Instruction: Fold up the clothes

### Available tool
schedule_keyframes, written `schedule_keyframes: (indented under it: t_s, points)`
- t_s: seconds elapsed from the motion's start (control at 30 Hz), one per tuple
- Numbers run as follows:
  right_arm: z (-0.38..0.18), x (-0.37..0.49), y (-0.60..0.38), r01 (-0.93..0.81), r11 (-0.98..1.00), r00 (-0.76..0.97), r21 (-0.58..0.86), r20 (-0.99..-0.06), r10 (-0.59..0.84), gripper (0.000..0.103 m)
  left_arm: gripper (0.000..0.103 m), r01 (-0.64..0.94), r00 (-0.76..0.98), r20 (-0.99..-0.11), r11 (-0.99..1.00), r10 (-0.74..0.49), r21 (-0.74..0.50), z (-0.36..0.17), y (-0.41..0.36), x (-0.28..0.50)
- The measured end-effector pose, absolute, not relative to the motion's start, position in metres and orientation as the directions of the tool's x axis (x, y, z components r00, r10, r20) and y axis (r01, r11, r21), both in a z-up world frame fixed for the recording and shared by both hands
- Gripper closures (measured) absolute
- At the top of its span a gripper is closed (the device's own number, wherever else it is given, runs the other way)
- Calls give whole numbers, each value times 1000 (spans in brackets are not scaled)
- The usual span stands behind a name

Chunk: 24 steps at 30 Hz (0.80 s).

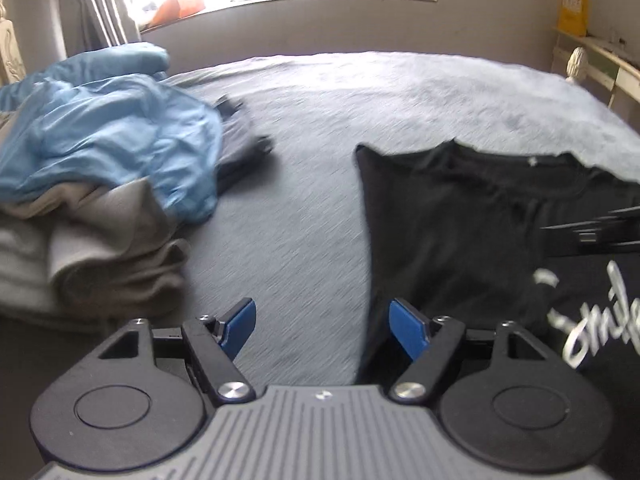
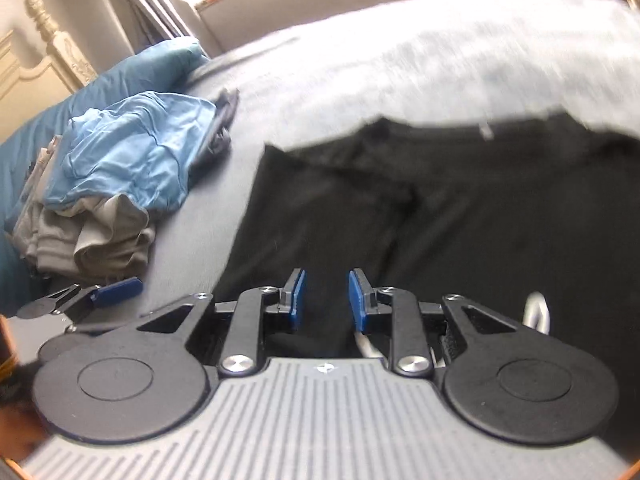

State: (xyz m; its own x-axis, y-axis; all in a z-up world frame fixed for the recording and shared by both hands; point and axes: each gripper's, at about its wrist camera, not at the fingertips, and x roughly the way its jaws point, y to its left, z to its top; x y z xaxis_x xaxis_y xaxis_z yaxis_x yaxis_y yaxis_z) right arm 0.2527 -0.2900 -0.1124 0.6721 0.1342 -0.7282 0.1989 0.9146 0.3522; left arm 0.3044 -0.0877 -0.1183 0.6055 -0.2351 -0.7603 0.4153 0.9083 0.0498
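A black T-shirt with white lettering (image 1: 472,216) lies spread on the grey bed, its collar toward the far side; it also fills the right wrist view (image 2: 460,200). My left gripper (image 1: 322,326) is open and empty, hovering at the shirt's left edge, its right pad over the black cloth. My right gripper (image 2: 325,300) is open with a narrow gap, low over the shirt's left part, holding nothing. The left gripper's blue fingertip (image 2: 118,291) shows at the left of the right wrist view.
A pile of clothes lies left of the shirt: a light blue garment (image 1: 112,136) on top of folded grey ones (image 1: 100,256), with a dark item (image 1: 240,136) beside it. The grey bed cover (image 1: 360,92) stretches to a windowed wall. A wooden headboard (image 2: 44,56) stands at left.
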Motion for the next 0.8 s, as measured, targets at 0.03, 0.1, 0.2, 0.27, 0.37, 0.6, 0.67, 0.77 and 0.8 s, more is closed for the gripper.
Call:
schedule_keyframes:
  t_s: [0.03, 0.1, 0.2, 0.27, 0.37, 0.6, 0.67, 0.77, 0.8]
  points:
    - [-114, 262, -288, 187, 919, 676, 346, -725, 135, 80, 28, 416, 607, -761, 908, -230, 57, -121, -93, 307]
    - [-120, 280, -284, 166, 930, 677, 328, -723, 134, 80, 28, 415, 607, -770, 905, -197, 96, -129, -103, 310]
    - [-139, 295, -287, 177, 939, 650, 296, -751, 114, 80, 27, 387, 595, -791, 913, -143, 126, -148, -100, 315]
    - [-154, 300, -295, 194, 942, 620, 275, -778, 100, 87, 24, 362, 590, -794, 928, -149, 95, -154, -91, 316]
    - [-145, 306, -296, 197, 948, 606, 248, -791, 80, 87, 21, 330, 596, -792, 940, -132, 92, -157, -82, 316]
    - [-117, 356, -270, 75, 955, 675, 287, -719, 163, 86, 15, 310, 608, -782, 947, -134, 79, -162, -72, 314]
    - [-130, 385, -262, 60, 956, 665, 288, -725, 177, 86, 12, 308, 609, -781, 949, -137, 74, -163, -71, 314]
    - [-160, 417, -263, 156, 939, 624, 306, -767, 146, 90, 10, 305, 610, -780, 950, -142, 65, -165, -69, 315]
    - [-164, 420, -267, 175, 930, 628, 323, -764, 147, 93, 10, 304, 609, -780, 951, -144, 62, -165, -68, 315]
